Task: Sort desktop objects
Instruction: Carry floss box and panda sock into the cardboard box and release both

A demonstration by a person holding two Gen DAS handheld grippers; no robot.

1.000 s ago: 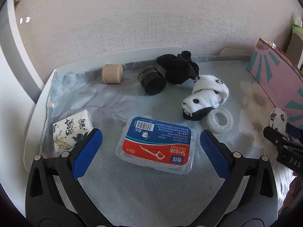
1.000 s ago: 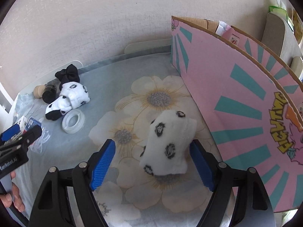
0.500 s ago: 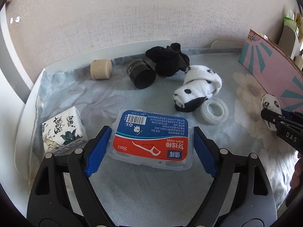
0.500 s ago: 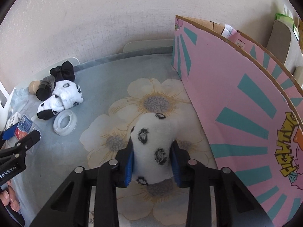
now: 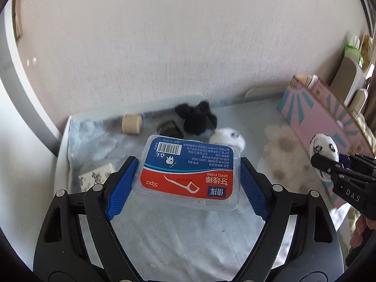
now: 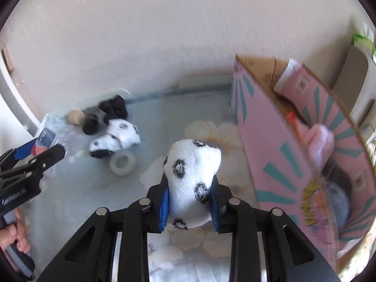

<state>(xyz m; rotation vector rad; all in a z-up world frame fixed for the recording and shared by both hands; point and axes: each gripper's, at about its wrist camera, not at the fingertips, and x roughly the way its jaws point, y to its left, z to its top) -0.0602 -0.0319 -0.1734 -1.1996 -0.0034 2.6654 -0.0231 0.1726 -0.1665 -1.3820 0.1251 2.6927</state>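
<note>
Clear plastic floss-pick box (image 5: 189,172) with red and blue label reading "DENTL FLOSS" and "50pcs", pinched between left tongs (image 5: 188,183) above the cloth-covered surface (image 5: 178,239), white black-spotted rolled sock (image 6: 192,183) squeezed in right tongs (image 6: 189,205) beside pink cardboard box (image 6: 277,164), its lettering blurred.

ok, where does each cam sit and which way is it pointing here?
Left wrist: on the left gripper, looking along its fingers toward the wall; the dental floss box fills the jaws, right gripper at the right edge.
Right wrist: on the right gripper, facing the wall and the pink box; spotted sock clamped, left gripper and hand at the left.
Shared: both grippers, both held items, black sock, beige cap.
</note>
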